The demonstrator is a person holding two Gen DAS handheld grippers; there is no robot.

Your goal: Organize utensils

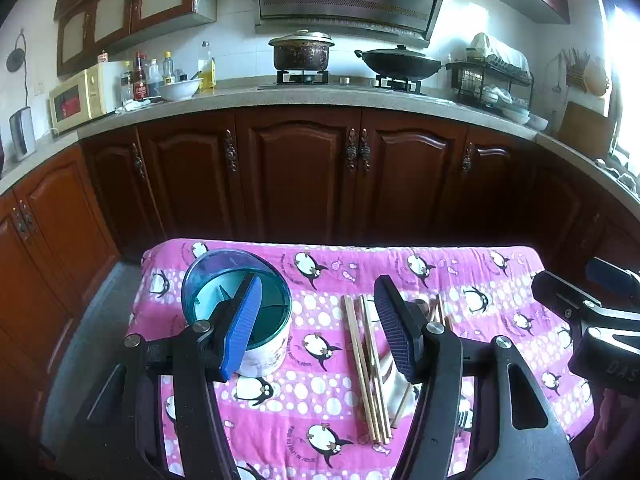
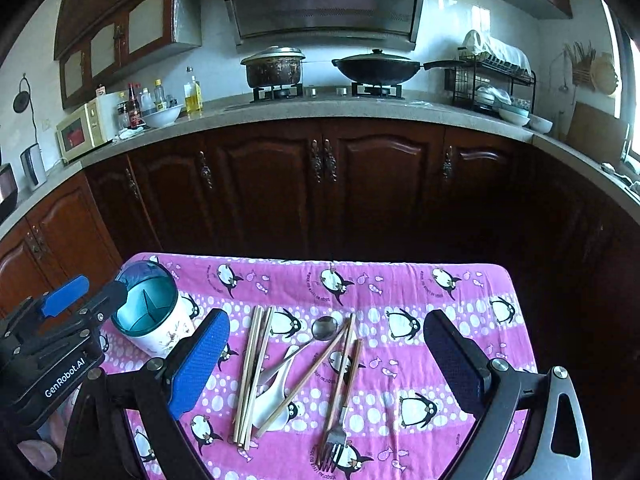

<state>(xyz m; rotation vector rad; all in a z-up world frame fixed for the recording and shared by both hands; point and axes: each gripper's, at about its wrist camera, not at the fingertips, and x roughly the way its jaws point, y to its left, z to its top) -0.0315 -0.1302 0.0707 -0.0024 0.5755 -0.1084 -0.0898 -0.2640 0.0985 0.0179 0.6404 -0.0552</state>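
A dark wooden cabinet run (image 2: 320,184) under a speckled kitchen counter (image 2: 280,114) fills the background, with a lidded pot (image 2: 274,66) and a covered wok (image 2: 378,66) on the hob, a cream microwave (image 2: 78,130) at the left and a wire dish rack (image 2: 492,84) at the right.

In front stands the worktop (image 2: 460,300), draped in a pink cloth printed with penguins. At its left rear sits a white utensil holder (image 2: 150,314) with a teal rim, its inside split into compartments, all empty as far as can be seen. The left tool (image 1: 316,320) hovers just beside and over it, jaws well apart and holding nothing; one blue pad overlaps the holder's mouth in the left wrist view.

The utensils lie loose in the middle of the cloth, clear of the holder: a bundle of pale wooden chopsticks (image 2: 250,376) lying lengthwise, a white ceramic soup spoon (image 2: 272,396) partly under them, a metal spoon (image 2: 324,328) with its bowl toward the cabinets, darker brown chopsticks (image 2: 340,372) crossing one another, and a fork (image 2: 332,440) with its tines toward the near edge.

The right tool (image 2: 326,360) hangs above this heap, jaws spread wide and empty, touching none of it.
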